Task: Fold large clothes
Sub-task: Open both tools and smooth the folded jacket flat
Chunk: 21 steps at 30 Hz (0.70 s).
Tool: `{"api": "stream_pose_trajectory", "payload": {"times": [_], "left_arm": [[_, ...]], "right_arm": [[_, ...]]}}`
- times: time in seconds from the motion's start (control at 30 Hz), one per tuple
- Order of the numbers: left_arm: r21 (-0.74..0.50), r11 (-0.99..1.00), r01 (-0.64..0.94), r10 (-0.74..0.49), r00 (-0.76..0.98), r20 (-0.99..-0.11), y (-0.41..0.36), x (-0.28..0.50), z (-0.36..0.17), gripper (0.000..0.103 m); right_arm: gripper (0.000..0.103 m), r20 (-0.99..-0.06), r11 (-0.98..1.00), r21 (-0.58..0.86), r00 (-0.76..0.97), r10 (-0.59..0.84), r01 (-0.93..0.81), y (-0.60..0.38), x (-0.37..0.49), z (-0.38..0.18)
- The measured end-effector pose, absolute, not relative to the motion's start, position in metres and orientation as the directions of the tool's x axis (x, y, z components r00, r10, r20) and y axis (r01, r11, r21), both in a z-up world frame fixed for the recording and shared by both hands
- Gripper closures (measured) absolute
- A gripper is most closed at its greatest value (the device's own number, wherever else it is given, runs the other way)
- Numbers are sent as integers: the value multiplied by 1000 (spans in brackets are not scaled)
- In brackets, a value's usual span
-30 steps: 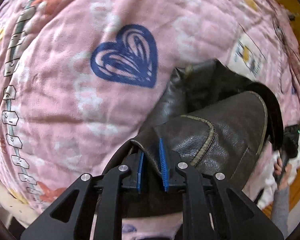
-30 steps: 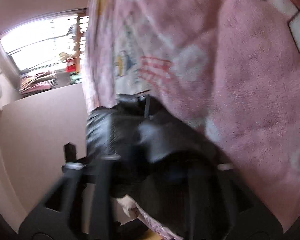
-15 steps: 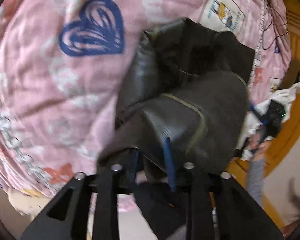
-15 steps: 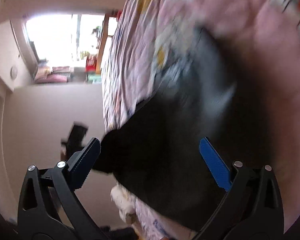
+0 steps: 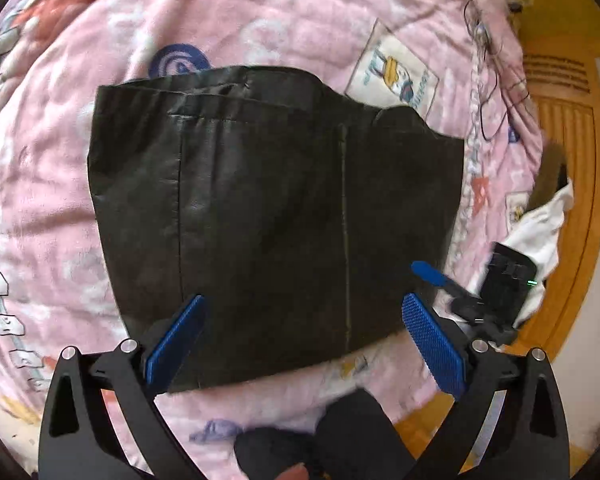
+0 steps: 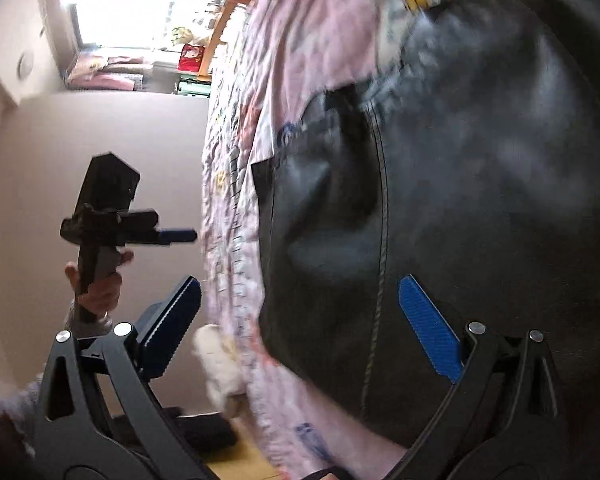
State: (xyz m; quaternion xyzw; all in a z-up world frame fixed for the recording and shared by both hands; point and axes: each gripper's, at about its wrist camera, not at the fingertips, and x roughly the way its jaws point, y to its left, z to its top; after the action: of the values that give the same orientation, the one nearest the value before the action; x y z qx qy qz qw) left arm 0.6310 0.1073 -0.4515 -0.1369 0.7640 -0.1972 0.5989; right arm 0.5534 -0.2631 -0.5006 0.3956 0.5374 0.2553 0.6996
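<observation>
A dark, leather-like garment folded into a rough rectangle [image 5: 276, 216] is seen lying flat on a pink quilted bedspread with cartoon prints [image 5: 260, 12], filling the centre of the left wrist view. The left claw [image 5: 300, 340] is held above its lower edge, its jaws opening with nothing clamped between the blue pads. In the blurred right wrist view the right claw [image 6: 296, 328] is spread wide, empty, with the garment at right and the bedspread edge between the pads
</observation>
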Motion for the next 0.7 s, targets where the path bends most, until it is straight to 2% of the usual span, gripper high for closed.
{"api": "stream_pose_trajectory", "payload": {"times": [0.13, 0.23, 0.33, 0.4, 0.57, 0.7], "left_arm": [[-334, 940, 63, -331, -61, -942, 104, 606, -465, 8], [-178, 977, 114, -193, 134, -972, 88, 587, -468, 8], [-128, 986, 110, -148, 191, -970, 68, 571, -474, 8], [-137, 984, 114, -157, 191, -969, 53, 563, -477, 8], [-116, 983, 145, -146, 211, -967, 3, 545, -483, 8], [-78, 981, 178, -111, 180, -977, -39, 541, -501, 8]], "right_arm": [[6, -634, 674, 738, 365, 682, 23, -281, 547, -484], [6, -723, 776, 631, 380, 578, 20, -308, 536, -481], [6, -797, 860, 510, 389, 462, 25, -337, 524, -480], [6, -841, 890, 453, 356, 408, 48, -366, 514, -493], [6, -839, 898, 440, 364, 404, 21, -421, 493, -519], [6, -787, 821, 570, 312, 533, 37, -447, 491, -560]]}}
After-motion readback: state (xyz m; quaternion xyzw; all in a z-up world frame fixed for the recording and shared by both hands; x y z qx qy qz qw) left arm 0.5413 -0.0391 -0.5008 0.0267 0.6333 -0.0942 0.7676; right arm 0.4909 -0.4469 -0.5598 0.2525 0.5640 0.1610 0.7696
